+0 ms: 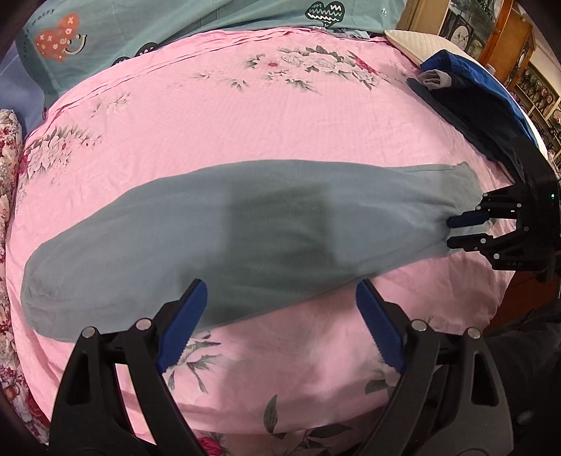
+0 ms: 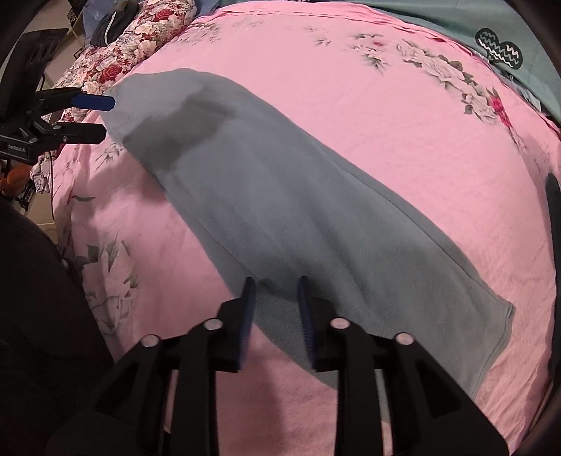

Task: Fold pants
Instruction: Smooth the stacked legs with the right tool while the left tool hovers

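Observation:
Grey-blue pants (image 1: 245, 228) lie folded lengthwise in one long strip across the pink floral bedsheet (image 1: 245, 115). My left gripper (image 1: 280, 286) hangs over the strip's near edge, jaws wide open with nothing between them. In the right wrist view it (image 2: 108, 117) sits at the strip's far-left end. My right gripper (image 2: 276, 280) hovers over the near edge of the pants (image 2: 298, 210), its blue pads a small gap apart and pressing nothing. From the left wrist view the right gripper (image 1: 450, 231) is at the strip's right end, fingers apart.
A pile of dark blue clothes (image 1: 473, 105) and a white pillow (image 1: 406, 42) lie at the bed's far right. A teal quilt (image 1: 140, 28) lies along the far side and a red floral quilt (image 2: 133, 45) at the left. Wooden furniture (image 1: 508, 35) stands beyond.

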A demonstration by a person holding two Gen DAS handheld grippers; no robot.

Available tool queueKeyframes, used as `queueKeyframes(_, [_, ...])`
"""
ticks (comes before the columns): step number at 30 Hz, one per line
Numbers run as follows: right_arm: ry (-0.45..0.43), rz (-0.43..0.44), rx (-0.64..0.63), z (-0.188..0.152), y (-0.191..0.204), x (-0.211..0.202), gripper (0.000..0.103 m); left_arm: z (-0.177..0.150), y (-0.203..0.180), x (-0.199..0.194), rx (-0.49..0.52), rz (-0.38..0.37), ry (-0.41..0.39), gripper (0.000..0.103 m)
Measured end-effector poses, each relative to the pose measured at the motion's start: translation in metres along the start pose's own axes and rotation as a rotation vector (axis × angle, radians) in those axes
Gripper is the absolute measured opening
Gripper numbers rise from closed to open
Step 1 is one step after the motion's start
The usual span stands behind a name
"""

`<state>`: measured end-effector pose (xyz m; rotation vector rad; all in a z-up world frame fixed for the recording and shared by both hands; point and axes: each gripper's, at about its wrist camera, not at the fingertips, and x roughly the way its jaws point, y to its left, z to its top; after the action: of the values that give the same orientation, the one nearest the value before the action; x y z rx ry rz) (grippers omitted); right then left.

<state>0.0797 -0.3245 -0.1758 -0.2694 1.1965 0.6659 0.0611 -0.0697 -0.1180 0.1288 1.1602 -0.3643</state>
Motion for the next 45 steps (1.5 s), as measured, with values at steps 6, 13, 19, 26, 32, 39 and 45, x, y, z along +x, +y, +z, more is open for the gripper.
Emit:
queueKeyframes(6, [0.025,-0.08,-0.046,0.003,0.001,0.006,0.03,-0.005,0.003,0.001,-0.018,0.008,0.006,0.088])
queueKeyframes(13, [-0.017,-0.123,-0.041,0.0,0.006,-0.006,0.003,-0.004,0.004,0.004,-0.027,0.008,0.012,0.088])
queueKeyframes(19, [-0.094,-0.092,0.007,-0.009,0.015,-0.039,0.003,0.0,0.006,0.002,-0.009,0.016,0.013,0.088])
queueKeyframes(26, [-0.043,-0.087,0.103,-0.033,0.015,-0.007,0.011,0.004,0.0,0.016,-0.01,0.004,0.047,0.089])
queueKeyframes(32, [-0.241,-0.07,0.493,-0.074,-0.04,-0.062,0.03,0.018,-0.02,0.039,0.02,0.004,0.042,0.09])
queueKeyframes(39, [-0.272,0.087,0.878,-0.137,-0.089,-0.075,0.03,0.008,-0.028,0.077,0.053,0.028,0.146,0.091])
queueKeyframes(45, [-0.278,0.08,1.085,-0.162,-0.1,-0.066,0.03,0.006,-0.027,0.078,0.034,0.029,0.135,0.094])
